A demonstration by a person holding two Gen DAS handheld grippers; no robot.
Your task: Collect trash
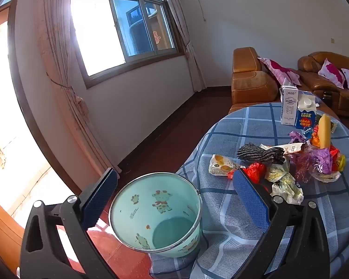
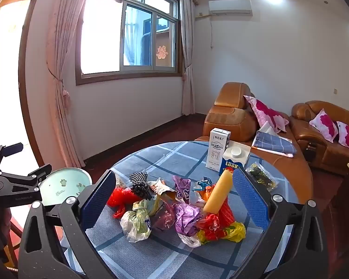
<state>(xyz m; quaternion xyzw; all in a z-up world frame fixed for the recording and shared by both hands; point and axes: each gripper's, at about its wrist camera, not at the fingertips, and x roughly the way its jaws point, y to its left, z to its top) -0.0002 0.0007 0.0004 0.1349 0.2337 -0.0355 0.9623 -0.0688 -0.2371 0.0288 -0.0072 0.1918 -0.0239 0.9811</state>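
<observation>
Fingers of the left gripper [image 1: 174, 200] stand spread wide with nothing between the pads, tilted downward over the near edge of the table [image 1: 232, 239]. Between them, low in the left wrist view, sits a pale green bucket [image 1: 156, 214] with cartoon animals printed inside and a metal rim; it holds nothing that can be seen and rests at the table's edge, closer to the left finger. Just past the right finger's tip lies the pile of trash [image 1: 290, 162]: a red wrapper touching that tip, a yellow snack packet beside it, crumpled white and purple bags, and a grey ribbed bundle [image 1: 260, 154] farther out.

Fingers of the right gripper [image 2: 174, 193] are likewise wide apart and empty, angled down at the same pile. In the right wrist view the trash sits directly between the two blue pads [image 2: 251, 197]: red, white-green, purple and yellow wrappers heaped on the checked cloth, with a yellow cylinder [image 2: 217, 191] leaning up out of the heap near the right finger. Beyond the fingertips stand a white milk carton [image 2: 217, 148] and a blue carton [image 2: 232, 160] side by side. To the left of the left finger the bucket and the other gripper appear, held by a hand at the frame edge.
</observation>
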